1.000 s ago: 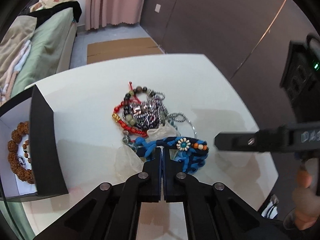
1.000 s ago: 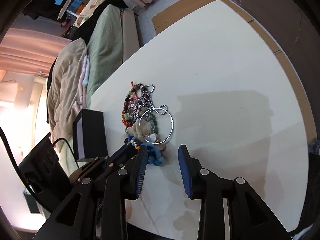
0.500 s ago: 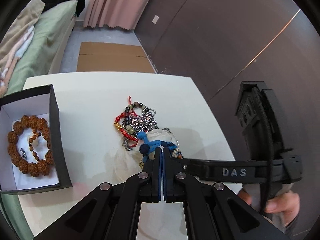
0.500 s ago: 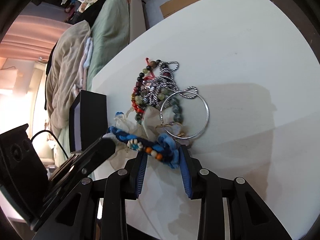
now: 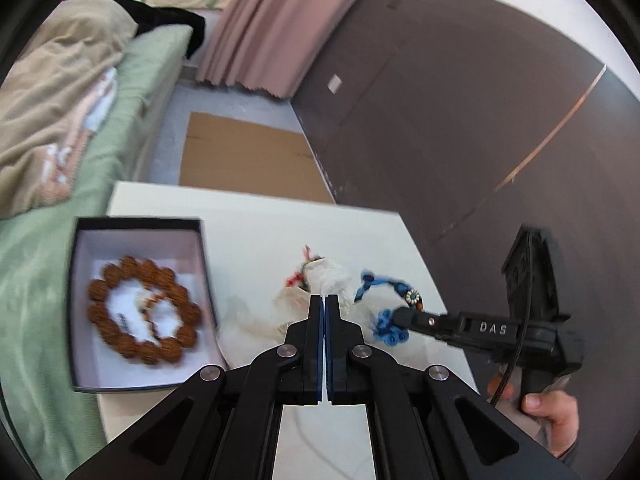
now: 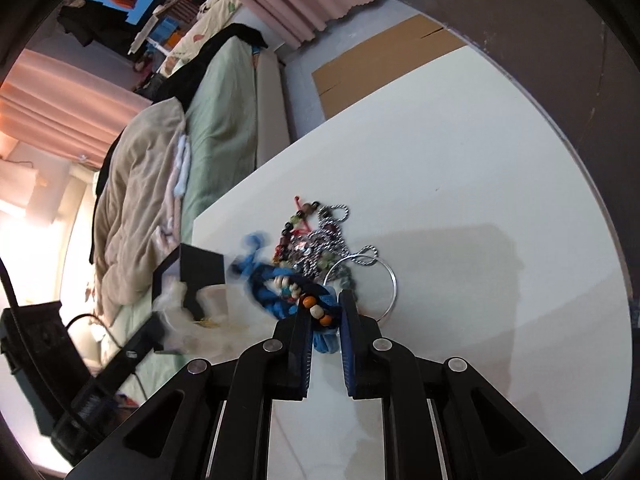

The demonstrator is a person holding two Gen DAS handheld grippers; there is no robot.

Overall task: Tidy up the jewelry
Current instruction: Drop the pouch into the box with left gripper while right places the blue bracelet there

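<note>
A blue braided bracelet [image 6: 272, 280] with a flower bead and orange beads hangs between the fingers of my right gripper [image 6: 325, 312]. Its jaws are closing and the pads press on the cord. In the left wrist view the right gripper [image 5: 404, 315] holds the bracelet [image 5: 384, 332] just above the table. My left gripper [image 5: 325, 300] is shut on a crumpled clear plastic bag [image 5: 330, 276], raised off the table. The jewelry pile [image 6: 316, 244] of beads and chains, with a silver hoop [image 6: 394, 280], lies ahead of the right gripper. The bag mostly hides the pile in the left wrist view.
A black box [image 5: 204, 264] with a white lining holds a brown wooden bead bracelet [image 5: 120, 340] at the table's left. The white table [image 6: 480, 160] ends near a dark wall. A bed [image 5: 120, 120] lies beyond the box. A person's hand [image 5: 552, 412] grips the right handle.
My right gripper closed on the blue bracelet and lifted it slightly. My left gripper rose and pulled back with the plastic bag, so the box came into fuller view.
</note>
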